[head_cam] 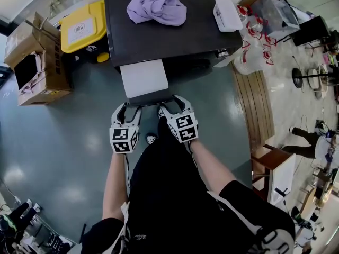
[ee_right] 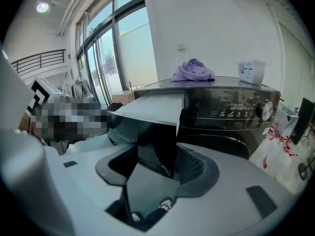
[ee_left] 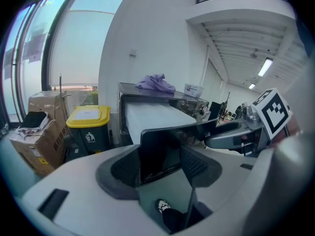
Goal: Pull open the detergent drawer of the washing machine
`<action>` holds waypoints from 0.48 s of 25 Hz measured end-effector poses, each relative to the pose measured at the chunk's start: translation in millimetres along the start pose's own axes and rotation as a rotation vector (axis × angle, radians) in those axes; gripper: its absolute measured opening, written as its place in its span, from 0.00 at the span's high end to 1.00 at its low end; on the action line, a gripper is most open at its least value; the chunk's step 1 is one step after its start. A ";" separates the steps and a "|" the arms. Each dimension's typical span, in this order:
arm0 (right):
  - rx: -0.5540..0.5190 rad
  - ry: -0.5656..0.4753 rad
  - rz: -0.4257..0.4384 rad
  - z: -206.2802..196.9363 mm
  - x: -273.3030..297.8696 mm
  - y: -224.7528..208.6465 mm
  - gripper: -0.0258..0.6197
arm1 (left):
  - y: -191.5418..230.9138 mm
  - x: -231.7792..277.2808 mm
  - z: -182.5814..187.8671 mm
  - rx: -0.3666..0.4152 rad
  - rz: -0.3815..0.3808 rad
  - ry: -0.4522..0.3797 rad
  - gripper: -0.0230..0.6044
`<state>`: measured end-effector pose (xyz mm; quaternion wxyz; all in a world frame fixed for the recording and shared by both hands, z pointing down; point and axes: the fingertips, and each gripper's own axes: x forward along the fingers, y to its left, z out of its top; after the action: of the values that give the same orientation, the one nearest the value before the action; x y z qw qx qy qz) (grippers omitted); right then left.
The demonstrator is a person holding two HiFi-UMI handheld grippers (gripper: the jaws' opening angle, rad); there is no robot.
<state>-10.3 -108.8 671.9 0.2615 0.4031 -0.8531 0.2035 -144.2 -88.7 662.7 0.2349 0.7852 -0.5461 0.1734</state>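
Note:
The dark washing machine point(head_cam: 159, 36) stands ahead of me, seen from above. Its detergent drawer point(head_cam: 144, 77) sticks far out toward me, white on top with a dark front panel point(head_cam: 150, 96). My left gripper point(head_cam: 129, 107) is shut on the panel's left end, and the panel point(ee_left: 158, 150) fills the gap between its pads. On the panel's right end my right gripper point(head_cam: 169, 106) is shut, the drawer point(ee_right: 156, 132) wedged between its pads. The right gripper point(ee_left: 236, 135) also shows in the left gripper view.
A purple cloth point(head_cam: 159, 4) and a white box point(head_cam: 228, 14) lie on the machine's top. A yellow-lidded bin point(head_cam: 82, 28) and cardboard boxes point(head_cam: 34, 62) stand to the left. Plastic bags point(head_cam: 254, 41) and a wooden bench point(head_cam: 254, 105) are on the right.

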 end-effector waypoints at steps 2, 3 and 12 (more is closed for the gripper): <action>-0.001 -0.003 -0.001 -2.3 -1.9 0.8 0.58 | -1.5 -2.1 -1.5 -0.001 0.002 -0.003 0.56; -0.002 -0.004 -0.002 -3.5 -2.7 1.2 0.58 | -2.2 -3.1 -1.9 -0.001 0.003 -0.005 0.56; 0.001 -0.007 -0.008 -11.9 -9.0 5.1 0.58 | -6.6 -11.3 -6.7 0.001 0.009 -0.008 0.56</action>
<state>-6.1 -94.0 675.0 0.2590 0.4075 -0.8522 0.2014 -141.9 -74.3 661.1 0.2317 0.7836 -0.5504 0.1715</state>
